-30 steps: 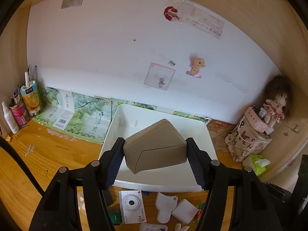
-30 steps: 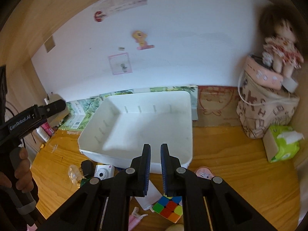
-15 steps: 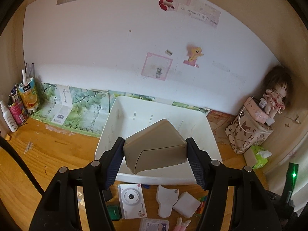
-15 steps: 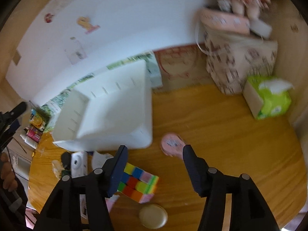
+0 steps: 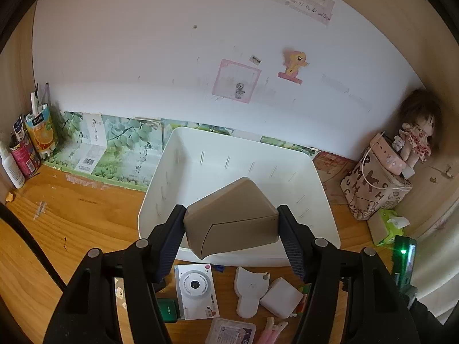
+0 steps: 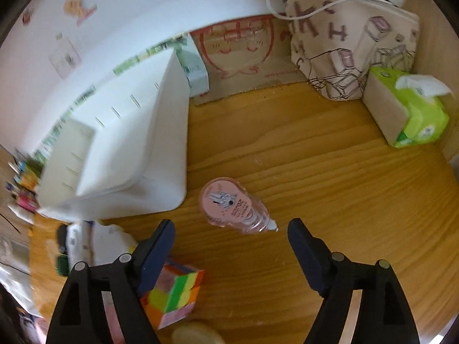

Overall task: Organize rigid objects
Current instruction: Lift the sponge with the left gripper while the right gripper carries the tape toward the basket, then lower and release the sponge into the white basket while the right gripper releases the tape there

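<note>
Soft, even daylight fills both fisheye views; no hard glare appears. Left wrist view: sharp throughout, with a faint shadow inside the white bin [image 5: 321, 200] and a brighter band low on the white wall [image 5: 143, 57]. Straight edges bow strongly toward the dark circular vignette at the corners. Right wrist view: motion blur smears the left side, so the bin [image 6: 172, 143] and the clutter beside it lose their edges, while the pink case [image 6: 229, 203] and tissue pack [image 6: 407, 114] stay fairly crisp. The wooden surface [image 6: 315, 157] shows a mild sheen.
</note>
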### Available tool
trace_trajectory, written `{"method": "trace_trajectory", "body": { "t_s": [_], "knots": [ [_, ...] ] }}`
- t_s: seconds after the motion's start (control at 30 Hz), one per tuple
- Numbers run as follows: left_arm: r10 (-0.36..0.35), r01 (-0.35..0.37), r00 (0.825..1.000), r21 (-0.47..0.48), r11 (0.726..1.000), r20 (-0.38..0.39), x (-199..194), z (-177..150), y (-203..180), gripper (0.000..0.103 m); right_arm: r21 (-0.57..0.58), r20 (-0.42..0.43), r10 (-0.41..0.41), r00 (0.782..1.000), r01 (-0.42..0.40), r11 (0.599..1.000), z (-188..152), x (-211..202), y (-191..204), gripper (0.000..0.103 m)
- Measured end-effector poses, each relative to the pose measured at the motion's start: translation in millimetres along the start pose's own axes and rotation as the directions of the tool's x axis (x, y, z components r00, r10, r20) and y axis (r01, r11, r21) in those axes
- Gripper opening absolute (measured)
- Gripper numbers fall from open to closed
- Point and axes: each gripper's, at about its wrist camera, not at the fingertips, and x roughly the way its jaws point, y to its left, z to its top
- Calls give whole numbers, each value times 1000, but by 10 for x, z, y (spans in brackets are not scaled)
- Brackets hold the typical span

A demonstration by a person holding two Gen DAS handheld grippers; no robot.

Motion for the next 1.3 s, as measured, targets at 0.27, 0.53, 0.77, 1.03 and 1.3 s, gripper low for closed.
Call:
{"method": "trace_trajectory", "body": {
  "t_s": [0.27,0.53,0.77,1.03,1.3],
  "knots": [
    [27,-28,999,-26,999,-18,80,-11,56,67,-63,-71,-37,997,33,997,52,293,62,81],
    [34,-35,999,-36,999,-32,117,-17,72,67,-100,-104,-70,992,59,993,124,438,128,81],
    [34,-35,999,-36,999,-34,119,-15,63,67,-132,-96,-96,991,83,988,153,463,158,70],
    [23,-24,999,-21,999,-29,94,-26,30,67,-119,-104,-92,990,80,990,171,469,122,69],
    [11,-11,1000,-12,1000,-21,62,-22,10,67,-85,-57,-84,995,79,993,234,309,28,66]
  ]
}}
